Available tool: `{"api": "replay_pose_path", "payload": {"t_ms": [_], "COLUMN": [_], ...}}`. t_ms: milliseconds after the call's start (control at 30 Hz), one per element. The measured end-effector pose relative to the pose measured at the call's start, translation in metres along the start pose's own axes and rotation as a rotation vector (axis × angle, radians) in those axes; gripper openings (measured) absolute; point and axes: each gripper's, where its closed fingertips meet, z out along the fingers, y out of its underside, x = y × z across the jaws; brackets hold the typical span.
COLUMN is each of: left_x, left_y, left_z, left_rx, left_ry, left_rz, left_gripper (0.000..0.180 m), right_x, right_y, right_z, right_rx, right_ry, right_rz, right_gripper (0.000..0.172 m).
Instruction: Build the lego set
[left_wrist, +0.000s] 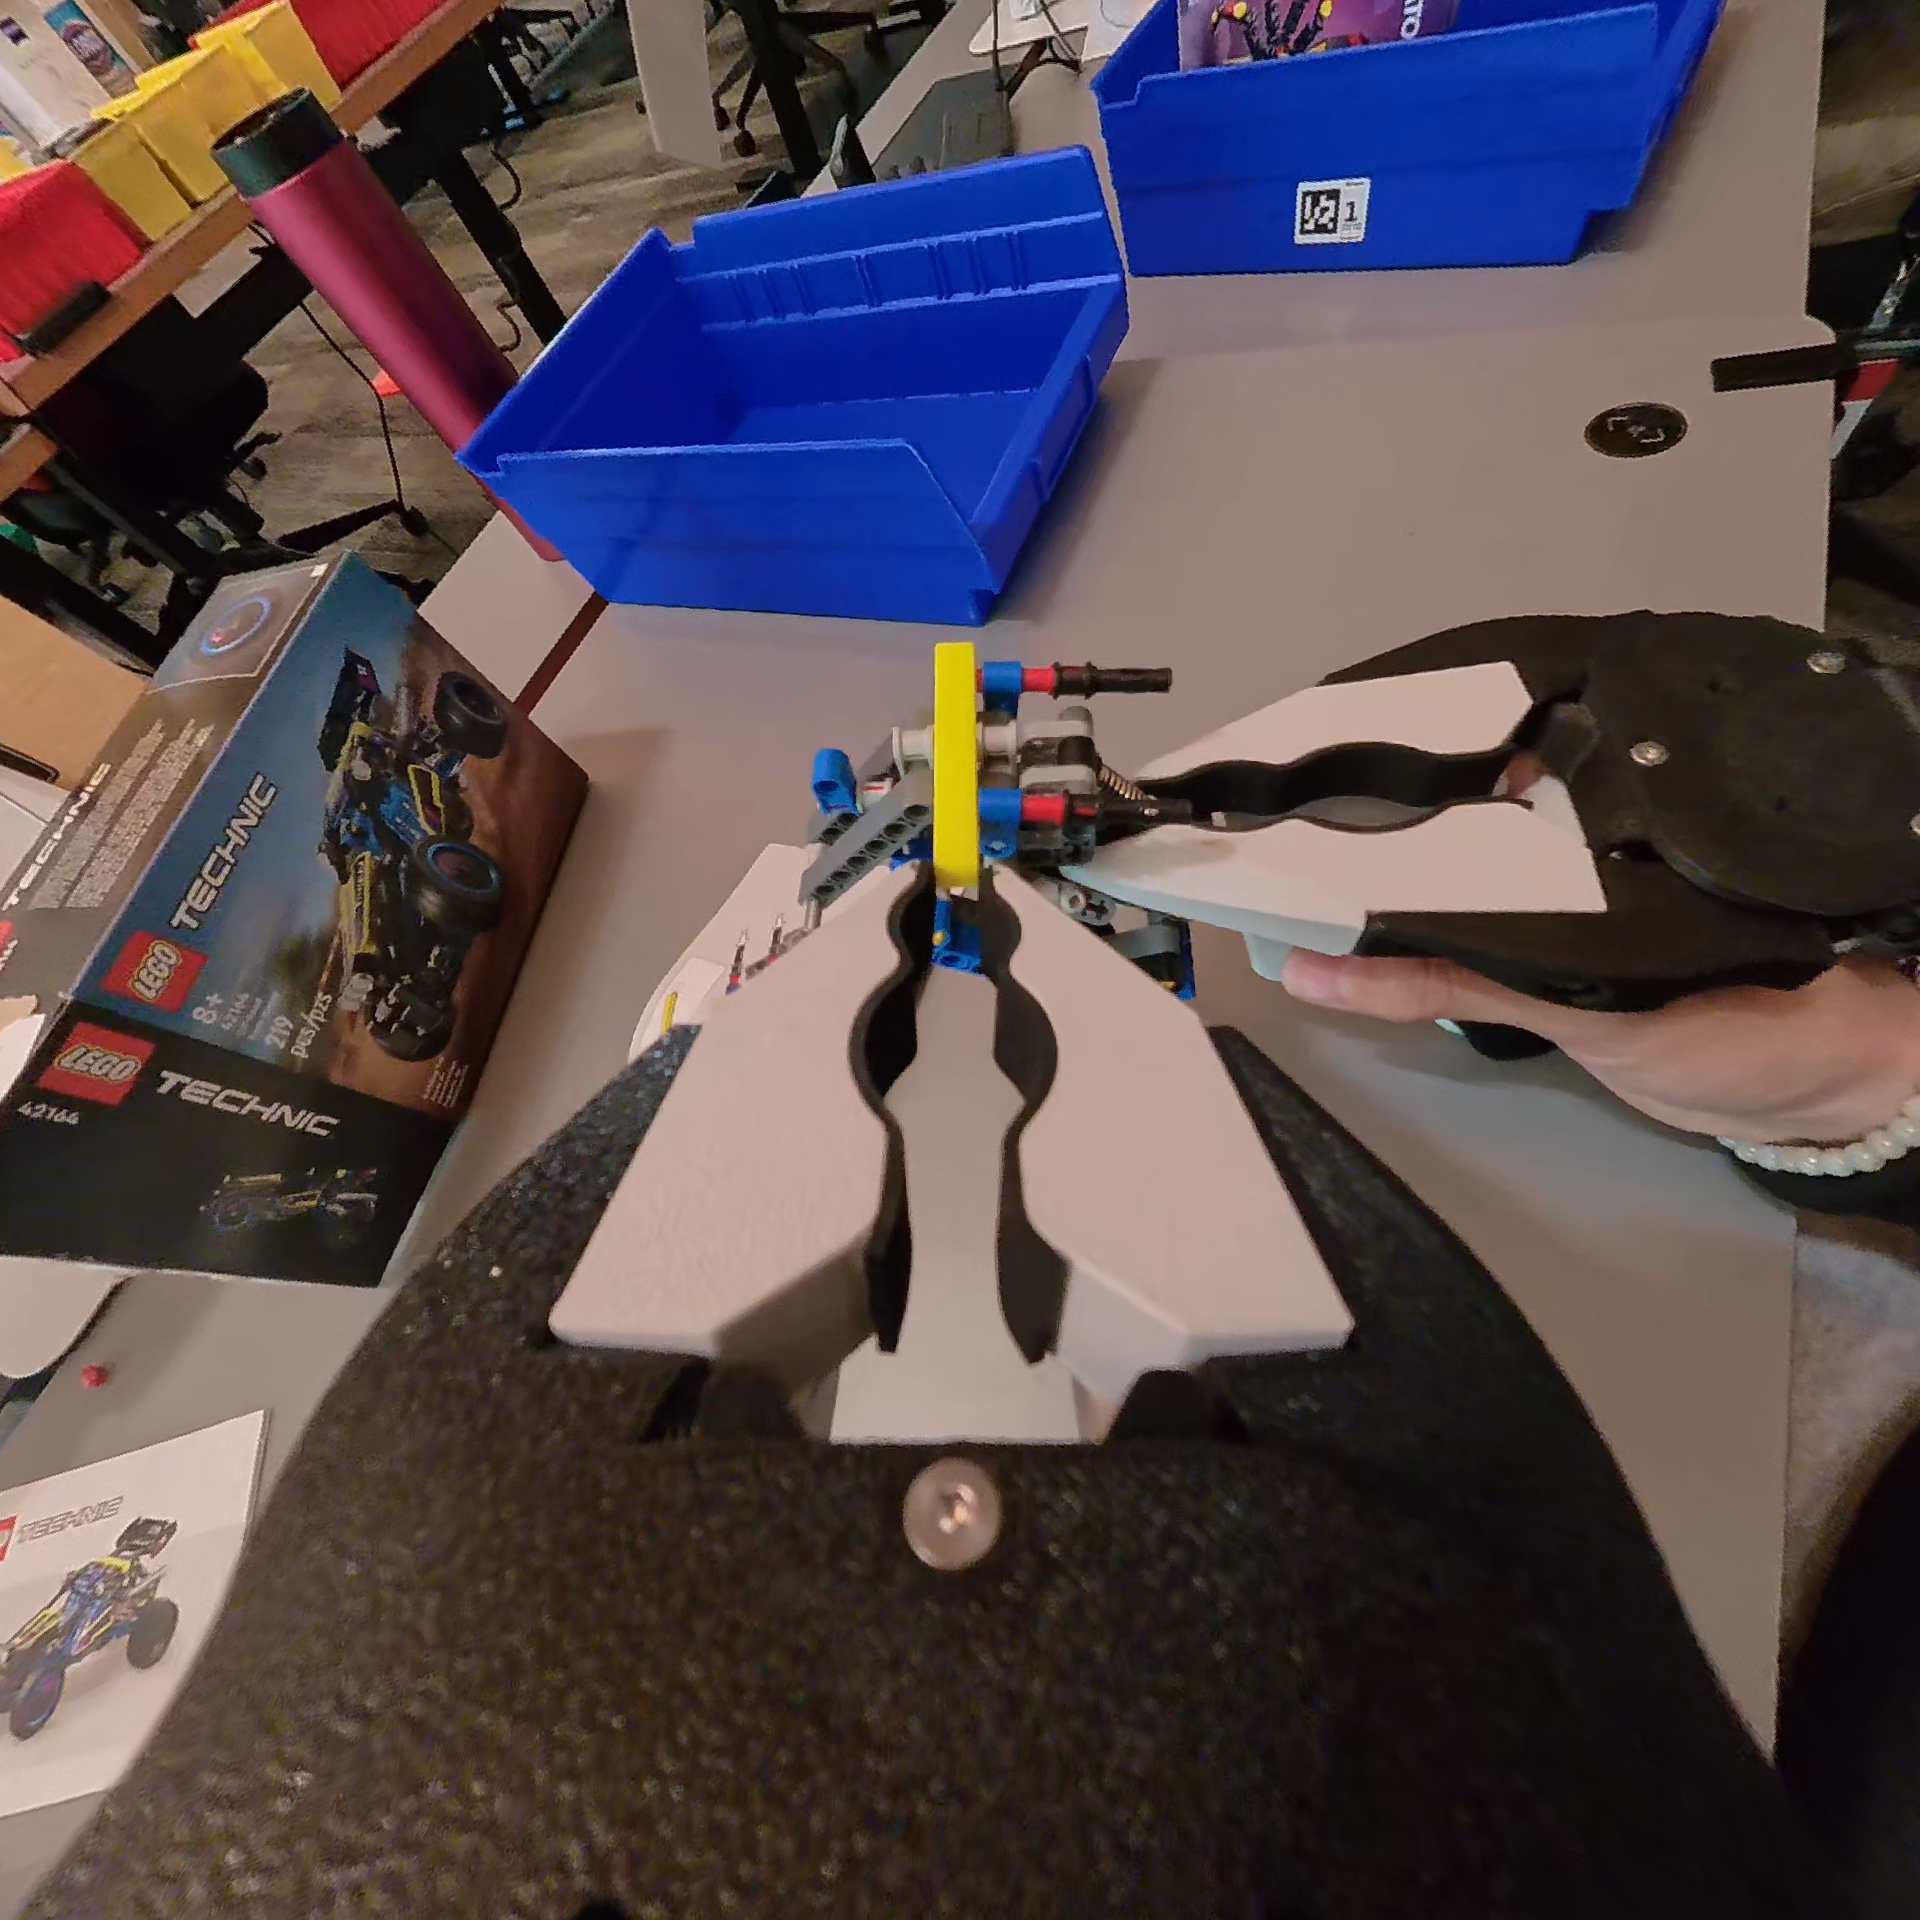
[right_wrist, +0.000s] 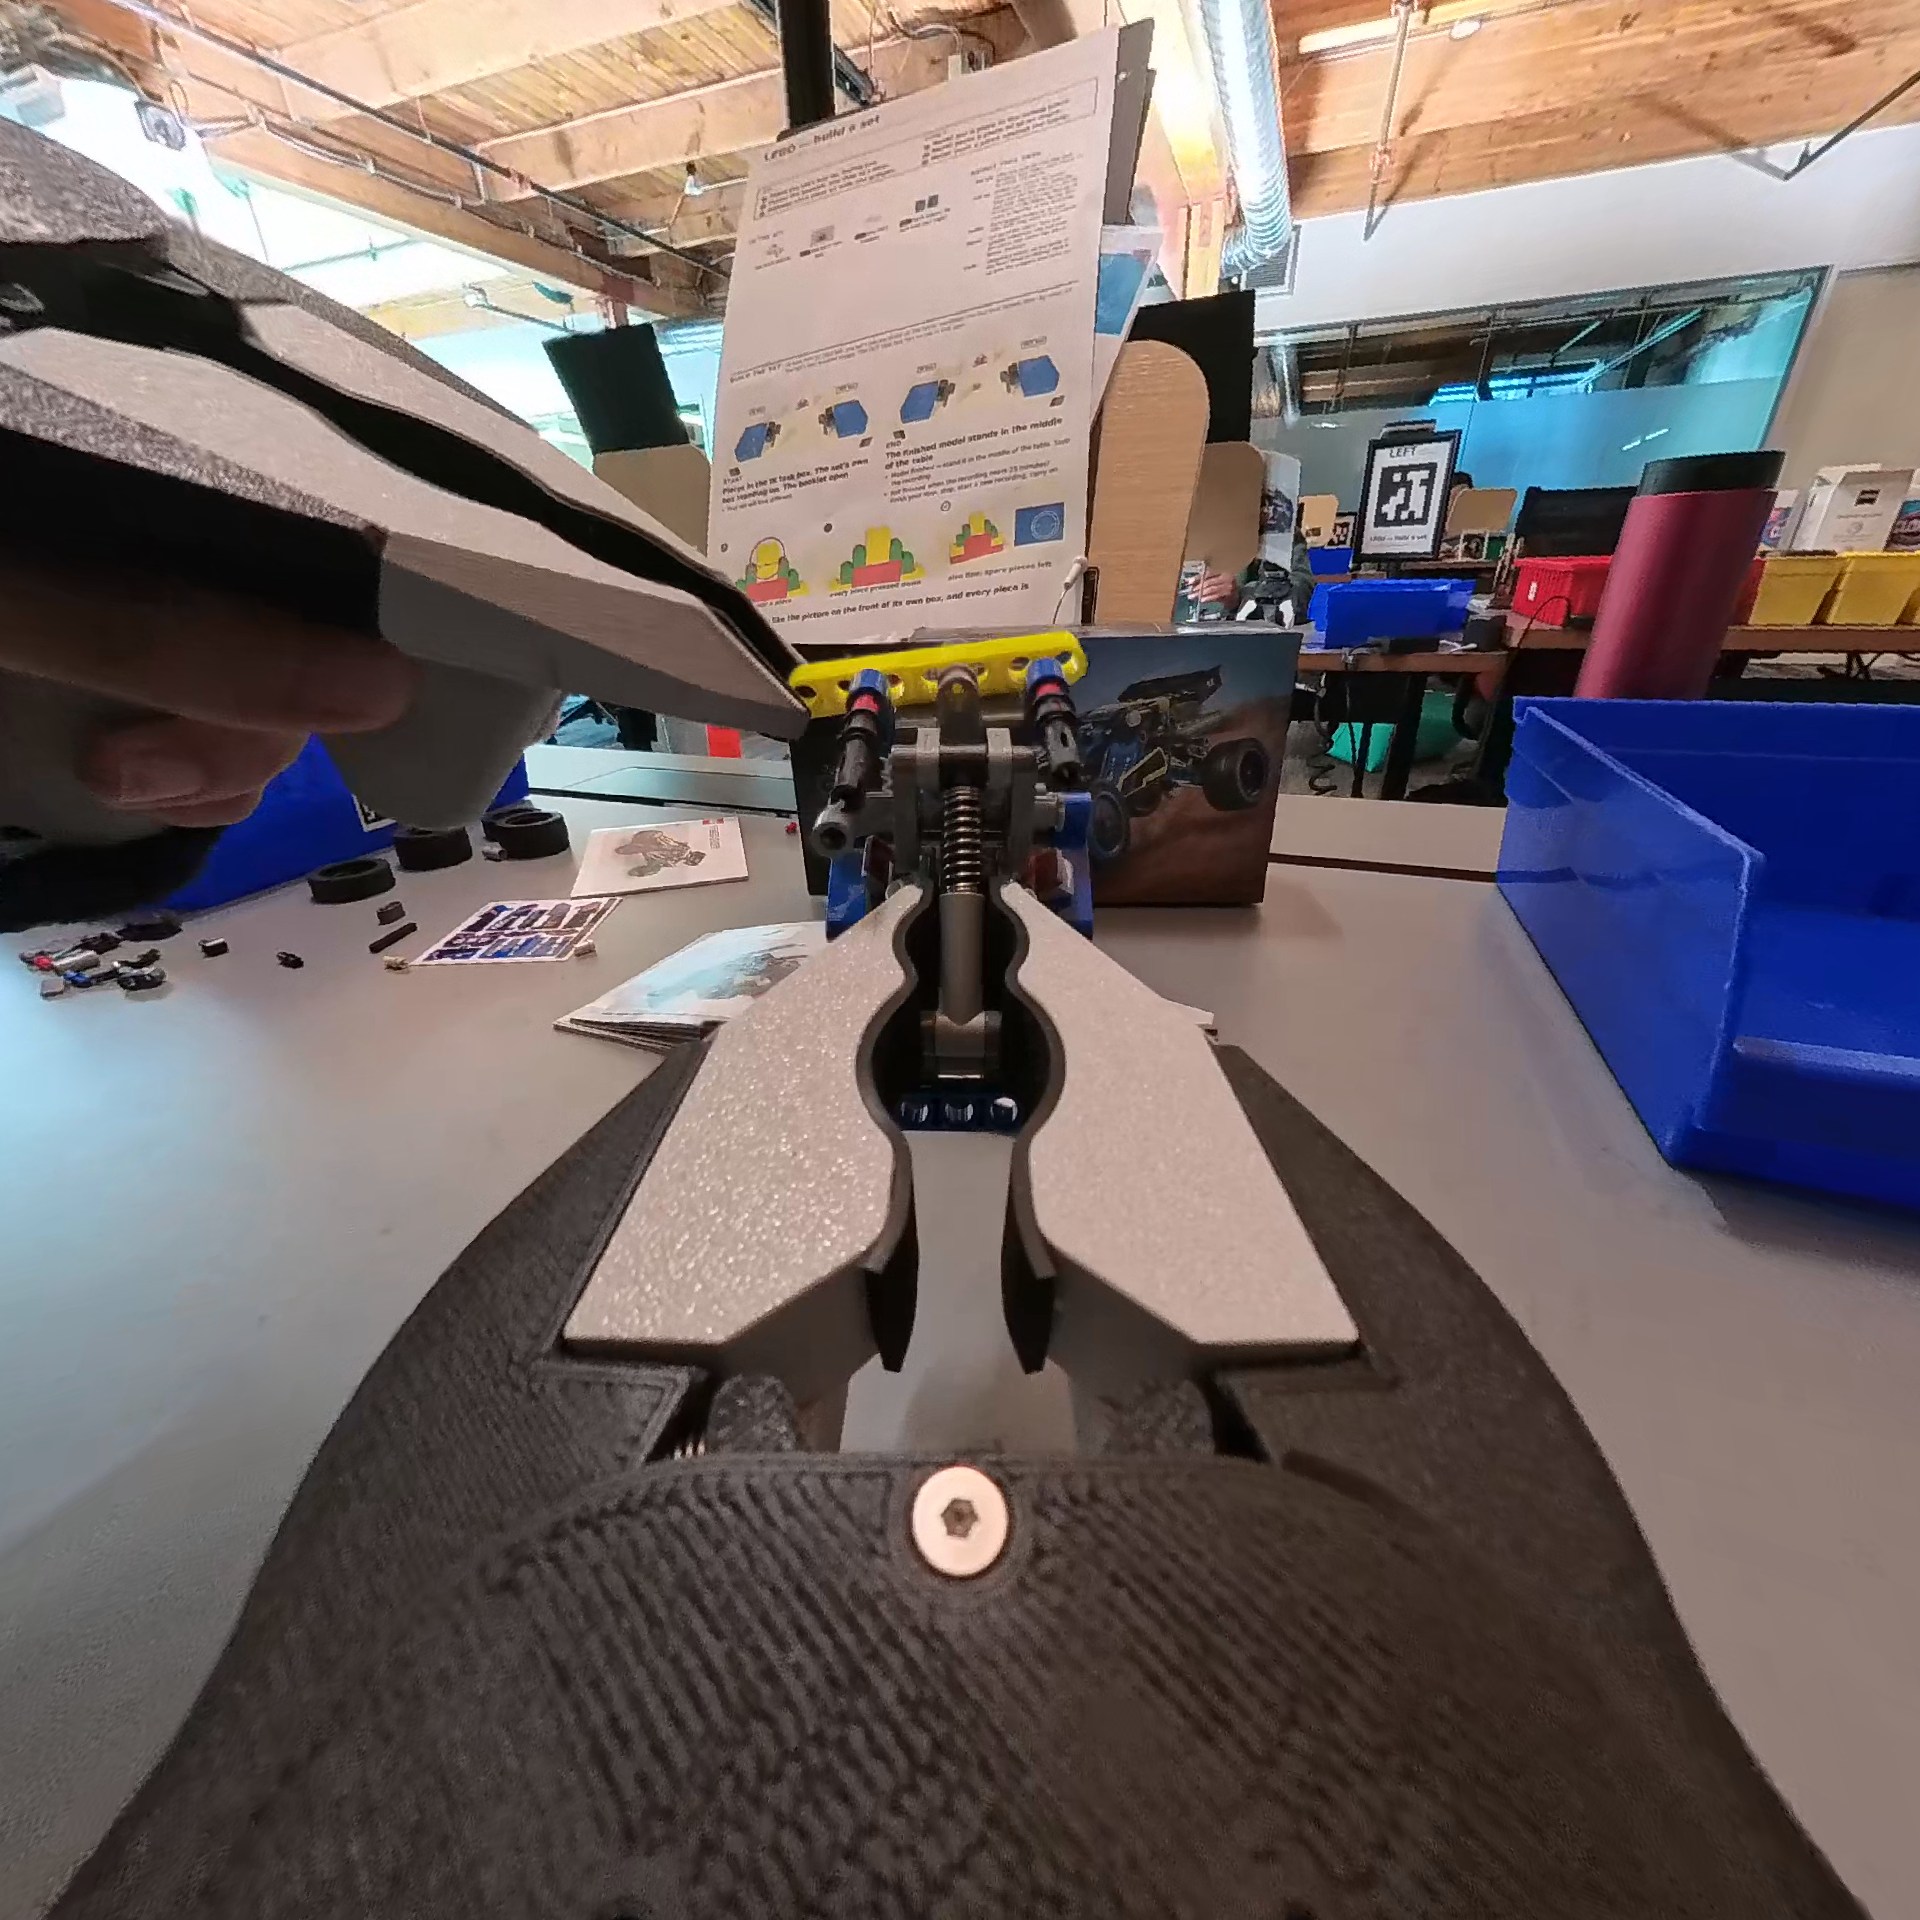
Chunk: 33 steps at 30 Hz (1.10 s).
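Observation:
A small brick-built model of grey, blue and black parts is held above the grey table between both grippers. A yellow holed beam stands across its front. My left gripper is shut on the lower end of that beam. In the right wrist view it comes in from the upper left, at the end of the beam. My right gripper is shut on the model's grey spring shock absorber. In the left wrist view it reaches in from the right.
Two blue bins stand behind the model, and one shows on the right. The set's box stands to the left. Booklets, a sticker sheet, black tyres and small loose parts lie on the table. My right fingertips sit around 4 centimetres from my left ones.

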Motion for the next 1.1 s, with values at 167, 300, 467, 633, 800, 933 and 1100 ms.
{"api": "replay_pose_path", "payload": {"t_ms": [167,300,467,633,800,933,1100], "left_x": [0.0,0.0,0.0,-0.002,-0.002,-0.002,-0.002], "left_y": [-0.001,0.004,0.009,0.009,0.011,0.01,0.005], "left_z": [0.001,0.001,0.001,0.0,0.001,0.0,0.001], "left_rx": [0.0,-0.026,-0.058,-0.063,-0.07,-0.072,-0.047], "left_ry": [0.037,0.042,0.04,0.027,0.027,0.028,0.025], "left_rz": [-0.1,-0.086,-0.04,-0.008,0.002,0.024,0.02], "left_gripper": [0.005,0.005,0.005,0.005,0.005,0.005,0.005], "right_x": [-0.003,-0.003,-0.002,-0.004,-0.004,-0.004,-0.003], "right_y": [0.001,0.002,0.003,0.004,0.004,0.004,0.003], "right_z": [0.001,0.001,0.001,0.002,0.002,0.002,0.002], "right_rx": [-0.008,-0.015,-0.022,-0.028,-0.033,-0.033,-0.023], "right_ry": [-0.002,0.007,0.011,0.009,0.011,0.01,0.004], "right_rz": [-0.057,-0.058,-0.078,-0.096,-0.105,-0.109,-0.063], "right_gripper": [0.004,0.004,0.004,0.004,0.005,0.004,0.005]}}
